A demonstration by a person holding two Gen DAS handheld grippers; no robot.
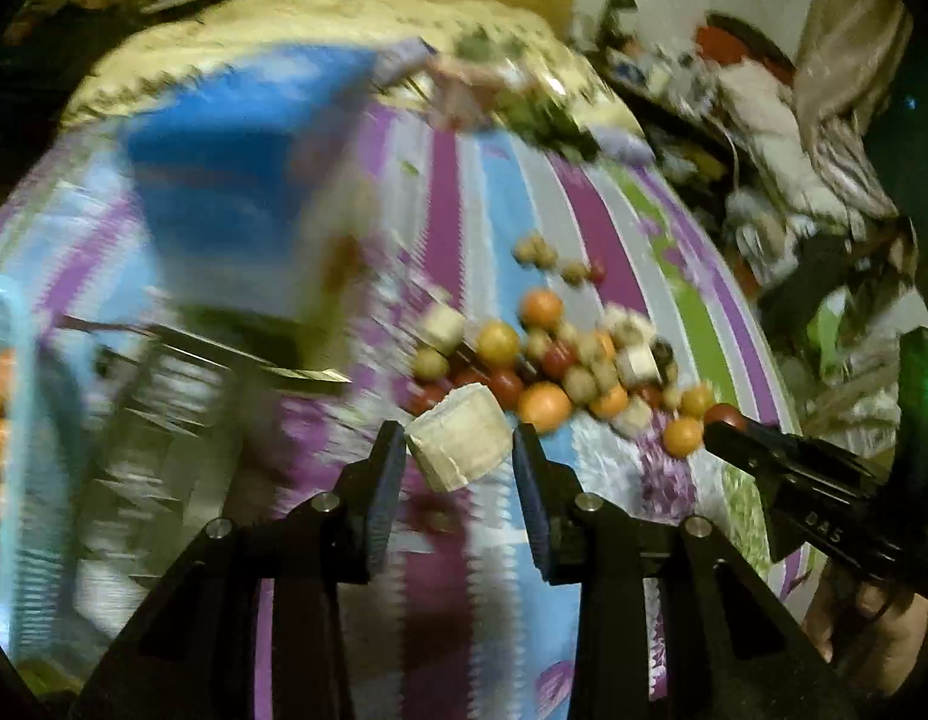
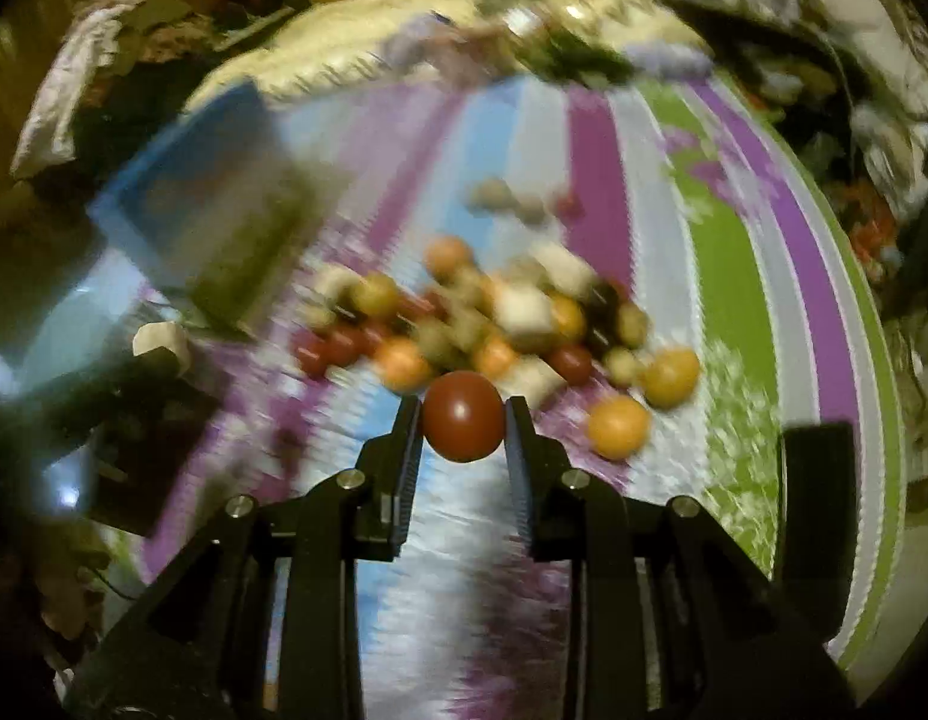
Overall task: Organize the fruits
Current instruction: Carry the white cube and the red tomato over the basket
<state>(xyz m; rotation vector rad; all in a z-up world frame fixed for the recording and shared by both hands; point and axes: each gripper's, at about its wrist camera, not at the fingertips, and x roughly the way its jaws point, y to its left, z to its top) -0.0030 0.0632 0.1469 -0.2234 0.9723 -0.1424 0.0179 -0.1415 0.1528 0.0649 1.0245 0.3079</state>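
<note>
Both grippers are loaded, so the step in hand is the carrying one — the picking looks finished for this pair of pieces. The left gripper (image 1: 458, 450) pinches a pale, blocky chunk (image 1: 458, 447) between its pads, and the chunk hangs above the striped cloth (image 1: 589, 228), not touching it. The right gripper (image 2: 462, 420) pinches a round dark red fruit (image 2: 462, 417), which is also clear of the cloth. In the left view the right gripper shows as a dark arm at the right edge, with its tip near the red fruit.

The rest of the fruits lie in a loose pile (image 1: 559, 366) just beyond the two grippers: orange, red, yellowish and pale pieces mixed together. A blue box (image 1: 236, 180) stands to the left of the pile, and a light blue basket (image 1: 11, 360) with orange fruits inside shows at the far left edge. Both pictures are blurred, so I cannot tell what the blue box holds.

The next move, I think, calls for choosing the right container for each piece — the red fruit and the pale chunk probably do not belong together. Each gripper should stay firmly closed until it is over its container.
</note>
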